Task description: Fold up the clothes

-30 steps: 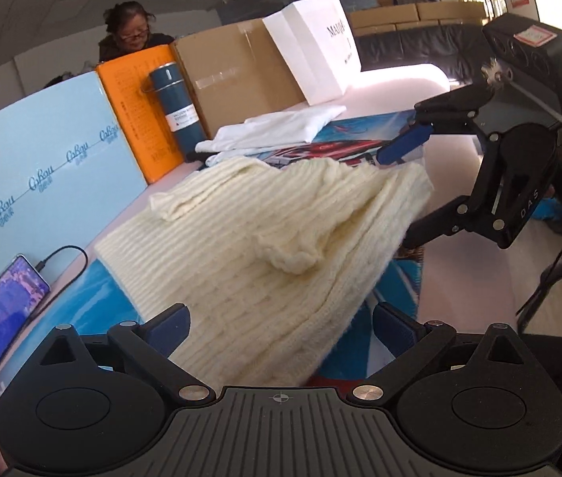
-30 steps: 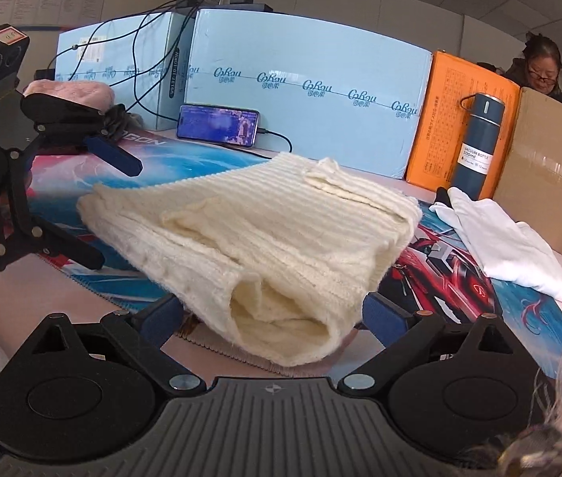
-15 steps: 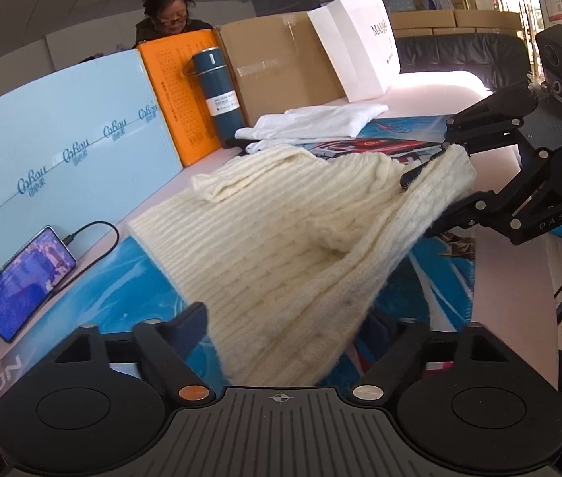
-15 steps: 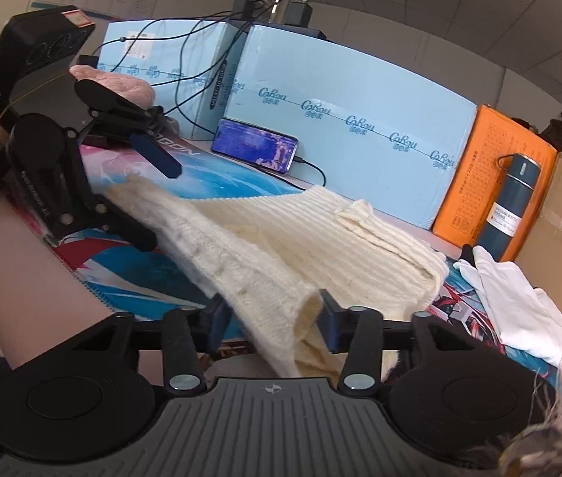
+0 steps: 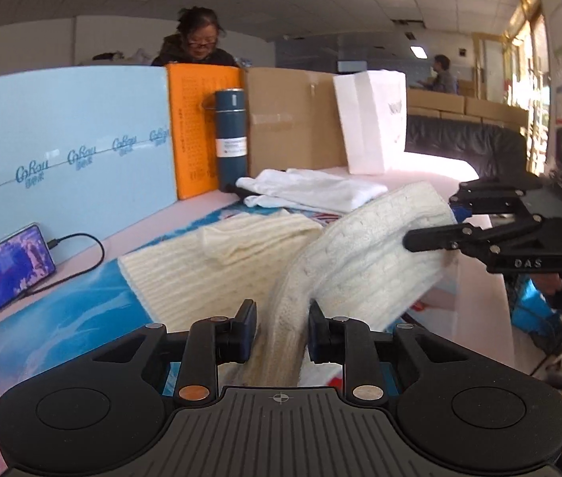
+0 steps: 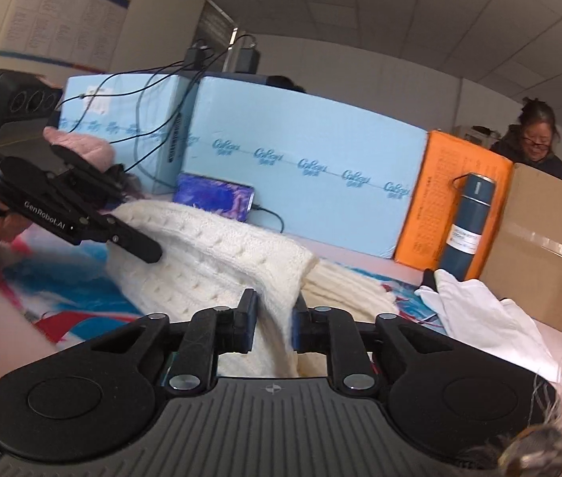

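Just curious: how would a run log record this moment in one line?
fold clothes | left gripper: shut on cream sweater | right gripper: shut on sweater | near edge lifted

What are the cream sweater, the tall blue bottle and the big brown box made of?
Sweater: chunky knit, probably wool or acrylic; ribbed cable texture, fuzzy edges.
Bottle: likely painted metal; smooth matte body, silvery rim.
Box: corrugated cardboard, judging by its dull brown face and taped seam.

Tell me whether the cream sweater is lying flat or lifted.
Partly lifted: both grippers, left and right, pinch the cream sweater, raising its near edge; the far part lies flat.
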{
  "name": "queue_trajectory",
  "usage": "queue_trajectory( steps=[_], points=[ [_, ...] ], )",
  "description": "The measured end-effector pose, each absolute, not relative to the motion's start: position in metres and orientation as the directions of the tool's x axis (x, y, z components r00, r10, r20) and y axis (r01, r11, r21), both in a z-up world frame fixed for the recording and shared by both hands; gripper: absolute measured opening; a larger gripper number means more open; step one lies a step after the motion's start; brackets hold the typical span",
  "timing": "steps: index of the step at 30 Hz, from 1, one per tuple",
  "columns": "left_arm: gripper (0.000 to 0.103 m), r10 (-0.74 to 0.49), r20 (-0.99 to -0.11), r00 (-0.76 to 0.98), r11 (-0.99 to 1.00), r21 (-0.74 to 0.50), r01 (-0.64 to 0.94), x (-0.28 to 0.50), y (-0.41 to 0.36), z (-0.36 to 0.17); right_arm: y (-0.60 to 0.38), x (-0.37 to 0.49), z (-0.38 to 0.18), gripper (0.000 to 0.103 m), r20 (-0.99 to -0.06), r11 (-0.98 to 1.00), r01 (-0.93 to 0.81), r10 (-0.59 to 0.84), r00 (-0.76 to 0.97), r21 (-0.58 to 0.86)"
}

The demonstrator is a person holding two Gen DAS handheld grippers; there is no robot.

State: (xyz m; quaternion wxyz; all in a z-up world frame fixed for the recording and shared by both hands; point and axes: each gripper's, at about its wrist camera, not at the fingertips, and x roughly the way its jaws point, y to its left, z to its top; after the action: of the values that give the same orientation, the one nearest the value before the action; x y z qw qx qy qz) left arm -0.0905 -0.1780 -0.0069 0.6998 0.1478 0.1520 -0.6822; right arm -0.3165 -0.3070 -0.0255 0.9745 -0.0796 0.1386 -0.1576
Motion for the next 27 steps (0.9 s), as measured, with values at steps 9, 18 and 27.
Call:
queue_trajectory(
  steps=[9,18,27],
  points=[
    [0.027,-0.876,-0.478,0.072,0.151,-0.129,0.98,-0.058,-0.212,-0.02,-0.328,-0.312,-0.023,0.069,-0.183,0.92,0.387,-0.392,0.902,-0.063],
    [0.027,-0.867,-0.494,0.069,0.134,-0.098,0.986,-0.059,-0.239,-0.017,-0.33,-0.286,-0.026,0.073,-0.223,0.96,0.278,-0.262,0.939,0.043],
    [0.068,-0.894,-0.425,0.138,0.164,-0.025,0.986,-0.057,-0.221,-0.009,-0.374,-0.274,-0.053,0.078,-0.371,0.928,0.28,-0.178,0.911,0.244]
  ],
)
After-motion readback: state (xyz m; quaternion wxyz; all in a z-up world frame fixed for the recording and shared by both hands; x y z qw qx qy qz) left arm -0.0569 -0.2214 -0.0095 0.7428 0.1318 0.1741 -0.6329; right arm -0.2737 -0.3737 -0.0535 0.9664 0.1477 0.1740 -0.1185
